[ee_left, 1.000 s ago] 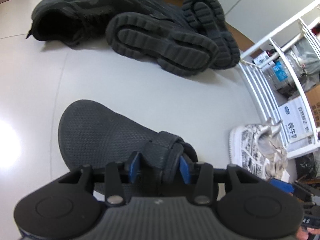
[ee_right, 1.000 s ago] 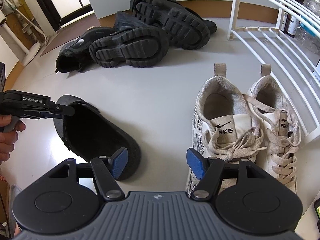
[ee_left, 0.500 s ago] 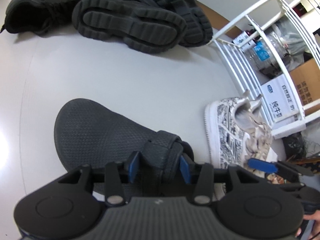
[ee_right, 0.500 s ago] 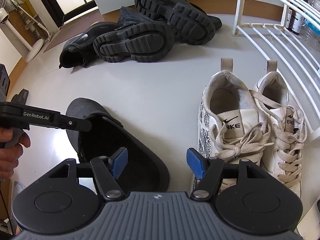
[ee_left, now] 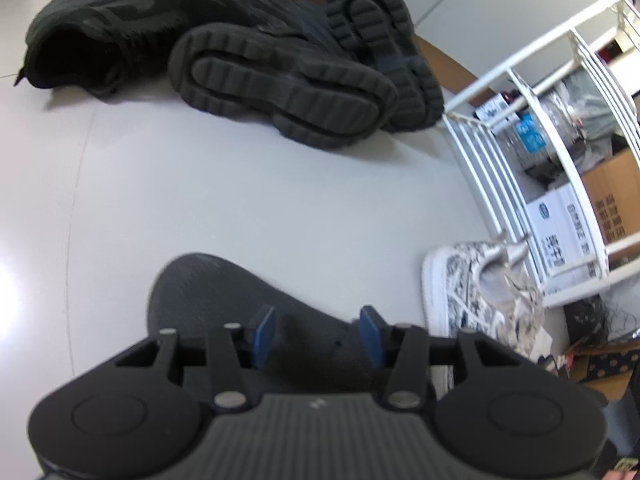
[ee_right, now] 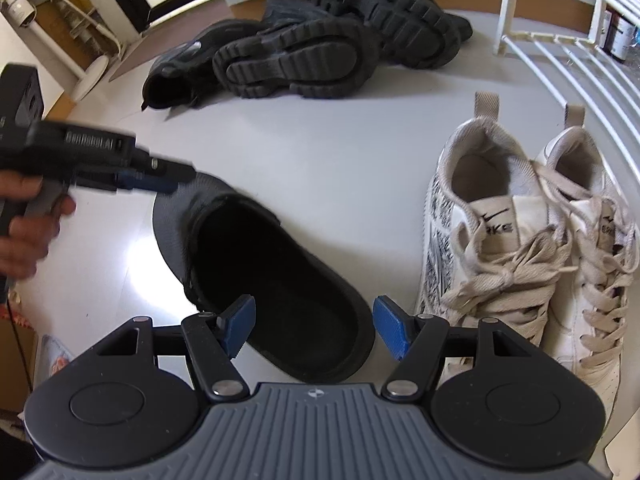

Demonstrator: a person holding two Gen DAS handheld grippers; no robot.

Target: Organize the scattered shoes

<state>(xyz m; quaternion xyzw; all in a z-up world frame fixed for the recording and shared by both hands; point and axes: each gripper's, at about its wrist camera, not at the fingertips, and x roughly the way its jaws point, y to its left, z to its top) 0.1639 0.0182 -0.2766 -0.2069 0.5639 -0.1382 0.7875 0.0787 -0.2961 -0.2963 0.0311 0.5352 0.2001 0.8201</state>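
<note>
1. Left gripper [ee_left: 318,330]: blue pads spread apart, nothing pinched between them. In the left wrist view the pads sit above the black slipper [ee_left: 240,308]; whether they touch it cannot be told from the blur.
2. From the right wrist view, the left gripper [ee_right: 160,178] is held roughly level, its tip over the heel end of the black slipper [ee_right: 276,276]. The person's left hand [ee_right: 28,216] wraps the handle at the frame's left edge.
3. Right gripper [ee_right: 314,330]: pads set wide apart, holding nothing. It hovers low over the floor [ee_right: 320,152], the toe end of the slipper lying just ahead of the left pad.
4. Black slipper: rests flat on the floor, opening upward, just beside the white sneakers [ee_right: 520,240] but apart from them.
5. White sneakers: paired side by side, upright, heels toward the white wire rack [ee_right: 560,48], laces tied. The left one carries a printed side panel, also visible in the left wrist view [ee_left: 472,288].
6. Black chunky shoes [ee_right: 320,40]: a loose cluster at the far side of the floor, two tipped with treaded soles showing, a third black sneaker [ee_right: 180,76] upright beside them, touching.
7. Behind the rack: a cardboard box [ee_left: 612,196] and bottles, detail unclear.
</note>
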